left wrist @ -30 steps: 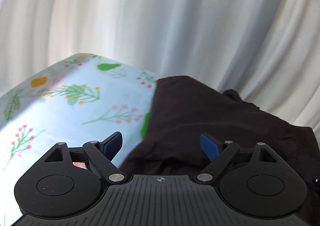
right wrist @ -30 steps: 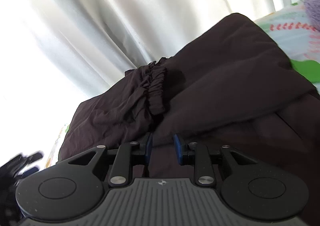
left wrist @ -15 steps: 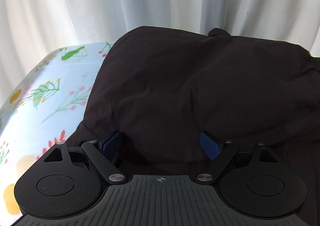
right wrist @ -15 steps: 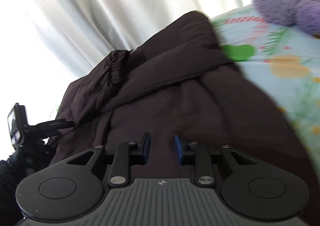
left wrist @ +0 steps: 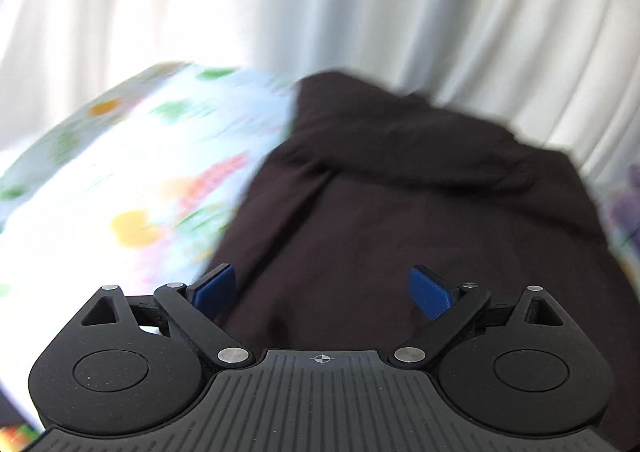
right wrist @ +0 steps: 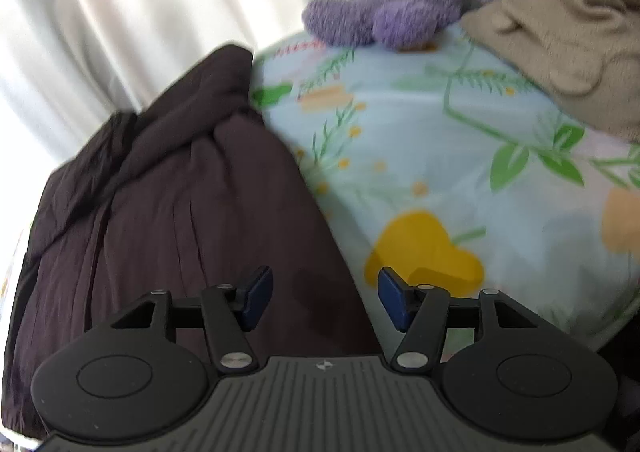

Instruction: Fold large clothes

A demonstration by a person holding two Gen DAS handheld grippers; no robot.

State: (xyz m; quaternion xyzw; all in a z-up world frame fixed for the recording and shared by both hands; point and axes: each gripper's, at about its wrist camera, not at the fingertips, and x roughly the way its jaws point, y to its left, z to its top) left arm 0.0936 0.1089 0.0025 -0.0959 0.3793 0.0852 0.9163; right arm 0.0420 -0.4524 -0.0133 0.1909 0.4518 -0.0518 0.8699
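Note:
A large dark brown garment (left wrist: 420,204) lies crumpled on a floral bedsheet (left wrist: 132,188). My left gripper (left wrist: 322,292) is open and empty, with its blue fingers just above the garment's near part. In the right wrist view the garment (right wrist: 168,212) fills the left half on the sheet (right wrist: 440,156). My right gripper (right wrist: 325,296) is open and empty over the garment's right edge, where cloth meets sheet.
A purple plush toy (right wrist: 400,0) and a beige plush toy (right wrist: 572,20) sit at the far right of the bed. White curtains (left wrist: 320,12) hang behind the bed. The left wrist view is blurred.
My right gripper has opened from nearly shut and swung right toward the garment's edge, bringing the plush toys into view. My left gripper stayed open and shifted over the garment.

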